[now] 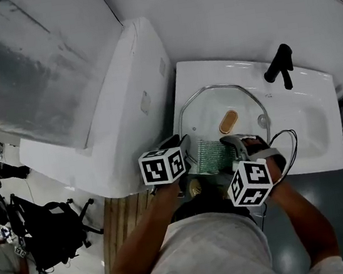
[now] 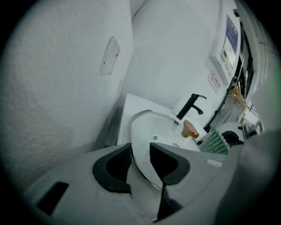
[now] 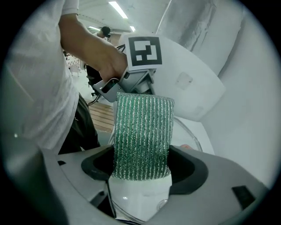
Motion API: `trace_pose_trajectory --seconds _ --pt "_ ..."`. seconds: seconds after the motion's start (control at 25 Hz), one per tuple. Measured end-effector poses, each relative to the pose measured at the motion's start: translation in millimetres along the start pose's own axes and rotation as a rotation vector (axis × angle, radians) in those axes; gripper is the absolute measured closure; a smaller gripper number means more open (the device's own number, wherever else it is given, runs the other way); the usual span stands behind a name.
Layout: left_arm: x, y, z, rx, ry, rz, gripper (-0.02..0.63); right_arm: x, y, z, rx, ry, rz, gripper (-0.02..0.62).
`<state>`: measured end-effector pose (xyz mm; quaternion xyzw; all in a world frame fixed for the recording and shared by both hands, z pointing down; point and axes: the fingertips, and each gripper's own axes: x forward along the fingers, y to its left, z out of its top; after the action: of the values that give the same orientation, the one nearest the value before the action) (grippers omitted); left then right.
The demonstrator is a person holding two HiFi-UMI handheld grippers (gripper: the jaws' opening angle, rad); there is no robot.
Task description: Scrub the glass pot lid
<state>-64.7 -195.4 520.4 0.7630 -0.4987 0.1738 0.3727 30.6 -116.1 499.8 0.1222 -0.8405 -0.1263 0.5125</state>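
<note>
The glass pot lid [image 1: 209, 110] with a metal rim and a tan knob [image 1: 227, 121] stands tilted over the white sink [image 1: 312, 123]. My left gripper [image 1: 185, 154] is shut on the lid's near left rim; in the left gripper view the rim [image 2: 141, 167] runs between the dark pads of that gripper [image 2: 140, 160]. My right gripper [image 1: 228, 152] is shut on a green scrub pad [image 1: 211, 156]. In the right gripper view the pad [image 3: 142, 132] sticks up from the gripper [image 3: 141, 166] and lies against the lid's glass [image 3: 140, 198]. The pad [image 2: 215, 141] also shows beside the knob.
A black faucet [image 1: 280, 64] rises at the sink's far edge. A large white rounded fixture [image 1: 123, 108] stands close on the left of the sink. Wooden slats [image 1: 123, 222] and a black chair [image 1: 51, 226] lie on the floor at lower left.
</note>
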Motion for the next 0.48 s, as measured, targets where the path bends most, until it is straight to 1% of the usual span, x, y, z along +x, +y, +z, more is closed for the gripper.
trace_pose_trajectory --seconds 0.12,0.24,0.36,0.48 --pt "0 0 0 0.001 0.000 0.001 0.466 -9 -5 -6 0.017 -0.068 -0.006 0.247" --pt "0 0 0 0.003 0.000 0.003 0.466 -17 -15 -17 0.081 -0.122 -0.032 0.247" --pt "0 0 0 0.004 0.000 0.002 0.466 -22 -30 -33 0.211 -0.166 -0.062 0.247" --pt "0 0 0 0.003 0.000 0.004 0.466 -26 -49 -50 0.387 -0.214 -0.093 0.247"
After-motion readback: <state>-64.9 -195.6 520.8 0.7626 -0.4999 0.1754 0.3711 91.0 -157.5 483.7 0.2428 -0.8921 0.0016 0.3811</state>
